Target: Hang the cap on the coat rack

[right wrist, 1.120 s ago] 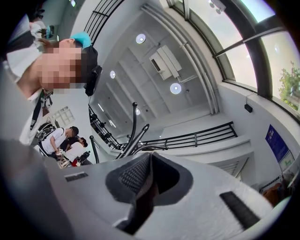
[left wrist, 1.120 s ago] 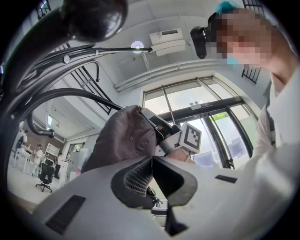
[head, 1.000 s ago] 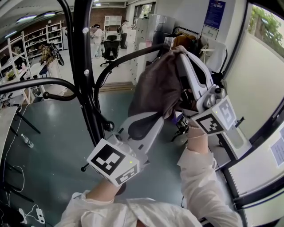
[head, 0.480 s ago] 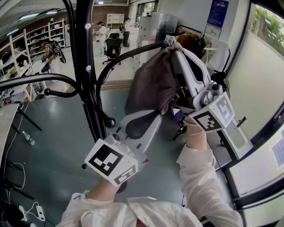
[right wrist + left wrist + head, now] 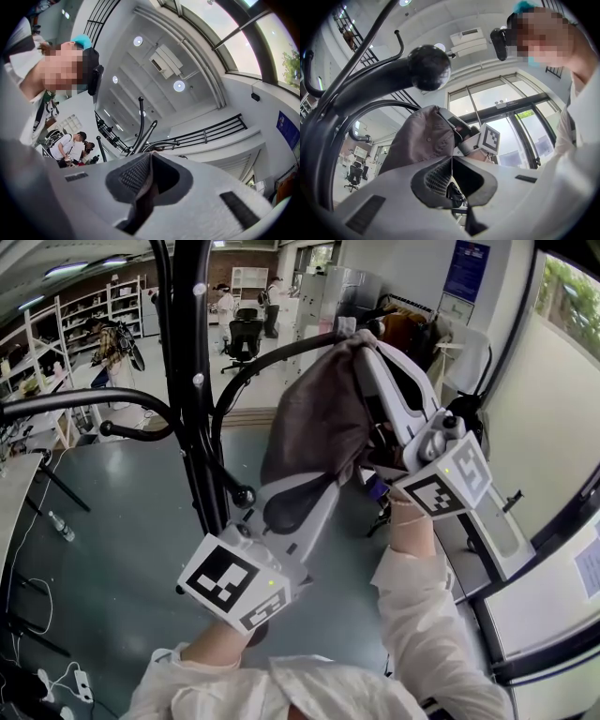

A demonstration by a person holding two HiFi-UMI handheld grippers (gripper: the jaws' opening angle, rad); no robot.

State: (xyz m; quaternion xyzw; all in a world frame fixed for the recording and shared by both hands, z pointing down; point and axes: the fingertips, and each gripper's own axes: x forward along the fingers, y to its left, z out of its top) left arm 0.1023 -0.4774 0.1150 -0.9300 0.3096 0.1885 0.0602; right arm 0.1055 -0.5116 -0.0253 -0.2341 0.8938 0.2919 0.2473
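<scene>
Two grippers meet beside the black coat rack [image 5: 192, 381]: the right gripper [image 5: 361, 338], clamped on the top of the brown cap [image 5: 319, 418], holds it against the end of a curved rack arm [image 5: 262, 361], while the left gripper [image 5: 317, 489], jaws pressed together, sits just beneath it.

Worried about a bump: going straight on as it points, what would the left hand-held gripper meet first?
Most likely the brown cap, just beyond the left hand-held gripper, whose jaws are shut, though depth is unclear.
</scene>
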